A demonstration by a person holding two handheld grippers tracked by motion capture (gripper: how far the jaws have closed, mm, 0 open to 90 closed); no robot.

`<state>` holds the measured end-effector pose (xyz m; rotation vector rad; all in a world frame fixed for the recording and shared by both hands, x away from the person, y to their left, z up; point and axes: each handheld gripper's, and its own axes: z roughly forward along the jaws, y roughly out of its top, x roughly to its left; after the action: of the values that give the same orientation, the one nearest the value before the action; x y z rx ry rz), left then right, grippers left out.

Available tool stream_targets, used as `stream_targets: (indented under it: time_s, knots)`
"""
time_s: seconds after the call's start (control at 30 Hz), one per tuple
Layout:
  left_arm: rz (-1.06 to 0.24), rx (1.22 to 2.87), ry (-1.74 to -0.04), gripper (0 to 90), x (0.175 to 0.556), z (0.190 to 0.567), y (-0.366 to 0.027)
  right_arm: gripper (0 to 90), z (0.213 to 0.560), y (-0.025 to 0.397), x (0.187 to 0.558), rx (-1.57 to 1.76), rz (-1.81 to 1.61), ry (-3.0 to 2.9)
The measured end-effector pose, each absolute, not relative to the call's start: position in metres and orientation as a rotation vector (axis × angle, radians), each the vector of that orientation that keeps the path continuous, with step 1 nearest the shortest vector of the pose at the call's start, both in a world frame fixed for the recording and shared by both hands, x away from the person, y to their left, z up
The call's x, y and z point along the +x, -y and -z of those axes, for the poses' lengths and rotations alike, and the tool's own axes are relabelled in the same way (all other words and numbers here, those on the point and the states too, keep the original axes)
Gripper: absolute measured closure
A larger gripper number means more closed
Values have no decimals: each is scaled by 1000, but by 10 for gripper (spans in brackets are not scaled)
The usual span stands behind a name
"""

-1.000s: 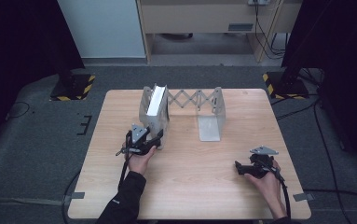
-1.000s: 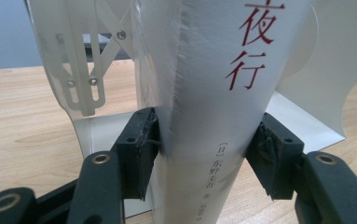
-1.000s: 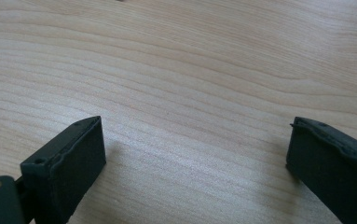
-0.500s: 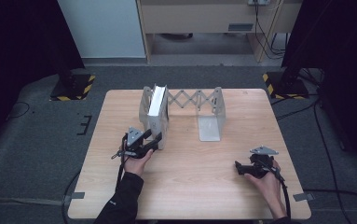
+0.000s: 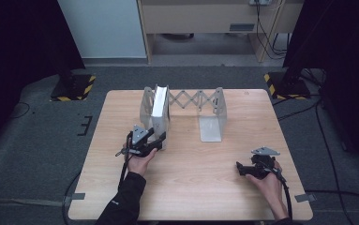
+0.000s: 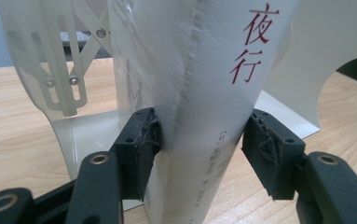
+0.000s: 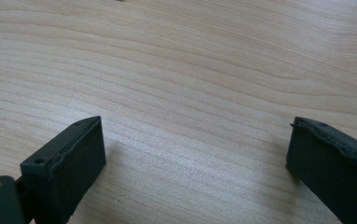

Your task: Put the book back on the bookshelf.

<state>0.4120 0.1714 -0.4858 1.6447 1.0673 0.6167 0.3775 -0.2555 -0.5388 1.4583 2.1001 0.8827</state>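
On the wooden table (image 5: 191, 187) we see a white extendable book rack (image 5: 200, 105), and a white book (image 5: 159, 110) stands upright in its left end. Our left gripper (image 6: 199, 149) has its jaws around the book's spine, seemingly touching both sides. Our right gripper (image 5: 250, 168) rests well apart, jaws open over bare wood.

High view looks down over the whole table (image 5: 205, 187) — both gripper views sit super close, sharing its wood top.
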Motion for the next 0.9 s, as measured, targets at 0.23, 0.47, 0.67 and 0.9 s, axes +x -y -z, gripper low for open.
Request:
stream_targets:
  time_s: [0.23, 0.47, 0.67, 0.9]
  knots:
    - [-633, 1691, -1078, 442, 420, 480, -167, 47, 539, 255, 378, 1455, -882, -2101]
    - [-655, 1659, -1062, 438, 428, 485, -166, 48, 539, 255, 378, 1452, -883, -2103]
    - [-658, 1679, -1064, 434, 437, 482, -165, 48, 539, 255, 378, 1455, -883, -2102]
    - [-662, 1660, -1061, 423, 443, 485, -162, 48, 539, 255, 378, 1455, -882, -2101]
